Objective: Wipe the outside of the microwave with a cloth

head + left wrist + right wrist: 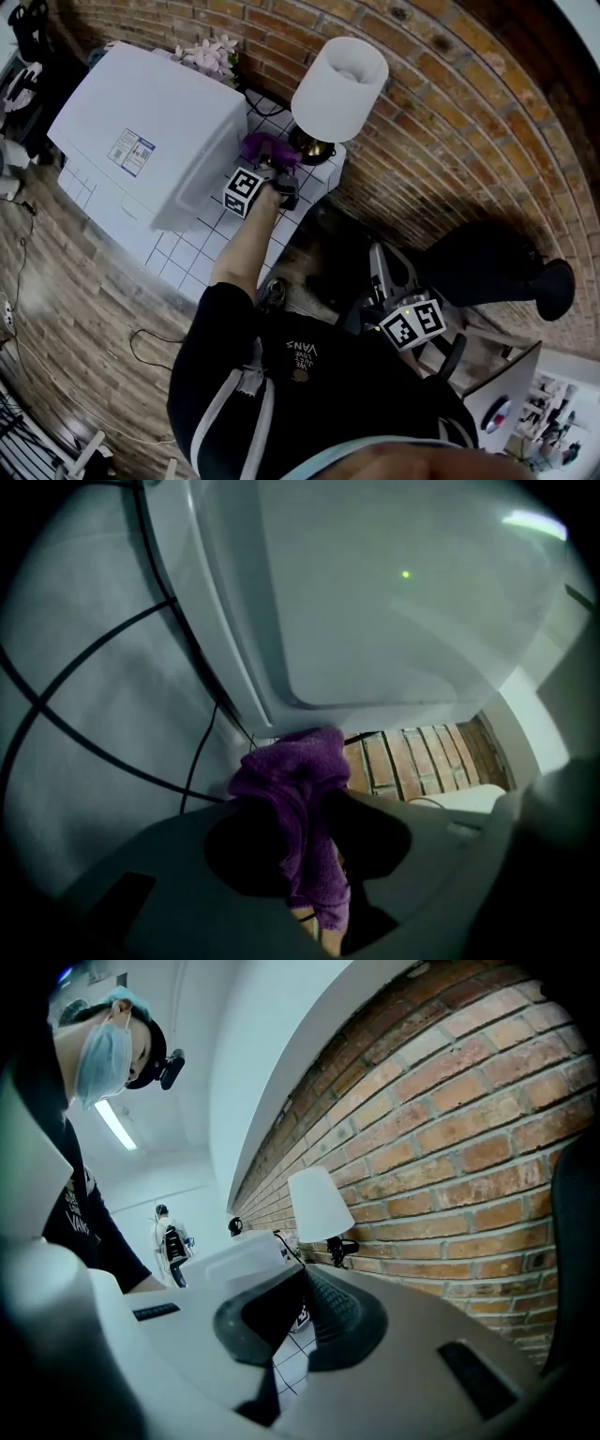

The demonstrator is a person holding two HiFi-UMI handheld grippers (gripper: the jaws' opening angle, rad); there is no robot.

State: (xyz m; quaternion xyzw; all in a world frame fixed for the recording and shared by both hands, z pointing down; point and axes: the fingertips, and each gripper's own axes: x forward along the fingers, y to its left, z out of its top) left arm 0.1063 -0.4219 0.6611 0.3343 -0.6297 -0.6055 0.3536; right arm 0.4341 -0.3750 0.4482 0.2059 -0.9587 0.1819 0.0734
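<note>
Pinches purple terry cloth (298,789) in left hand-held gripper (302,860), at white boxy microwave's (150,131) lower side edge. Leaves narrow room beside white-shaded lamp (339,86) at white tiled bench (178,258) corner. Holds right hand-held gripper (302,1312) pressed together, empty, well apart

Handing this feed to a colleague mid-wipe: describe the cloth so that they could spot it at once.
Find the big white box-shaped microwave on the white tiled counter against the brick wall. At its side nearest the white-shaded lamp, the left gripper is shut on a fluffy purple cloth. It is the only purple thing there.
</note>
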